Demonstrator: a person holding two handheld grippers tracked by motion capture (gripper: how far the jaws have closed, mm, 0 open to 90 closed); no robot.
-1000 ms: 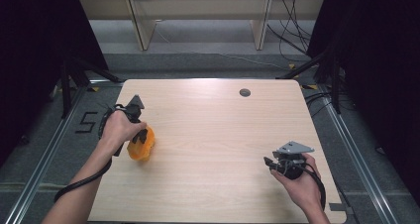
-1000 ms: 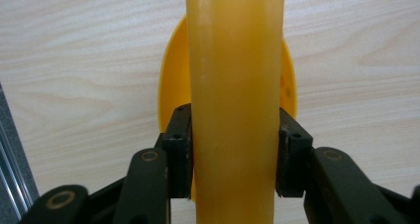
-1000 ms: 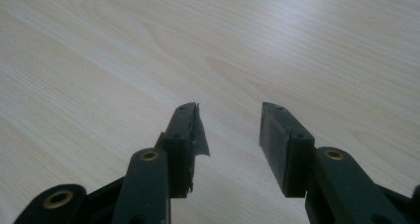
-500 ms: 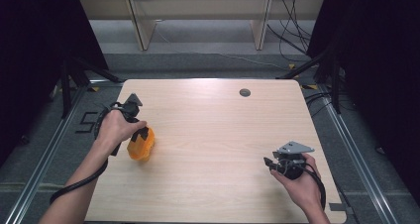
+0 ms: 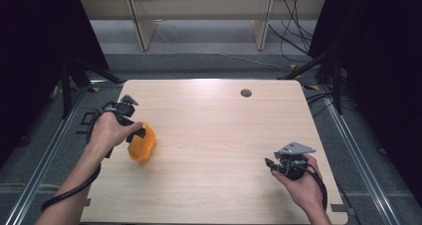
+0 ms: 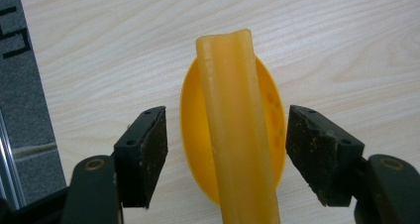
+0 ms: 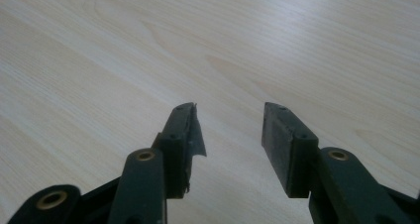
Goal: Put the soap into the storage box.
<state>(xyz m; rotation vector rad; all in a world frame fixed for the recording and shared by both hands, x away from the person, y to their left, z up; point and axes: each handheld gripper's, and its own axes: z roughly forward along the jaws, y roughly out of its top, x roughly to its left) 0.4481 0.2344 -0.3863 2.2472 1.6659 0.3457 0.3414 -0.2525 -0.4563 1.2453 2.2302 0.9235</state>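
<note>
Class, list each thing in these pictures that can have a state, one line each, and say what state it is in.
Left gripper: open, jaws just been opening, pads clear of the scoop on both sides.
Yellow scoop: released, lying on the table between the left gripper's jaws, handle towards that gripper's camera.
Right gripper: open, nothing between its jaws, held just over the table.
Table: bare wood apart from the scoop.

High view overhead facing forward-down, gripper views close above the table (image 5: 219, 135), probably sharing its wood.

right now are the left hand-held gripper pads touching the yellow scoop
Apart. The left gripper view shows bare table between each of the pads and the yellow scoop; the jaws have just been opening.
</note>
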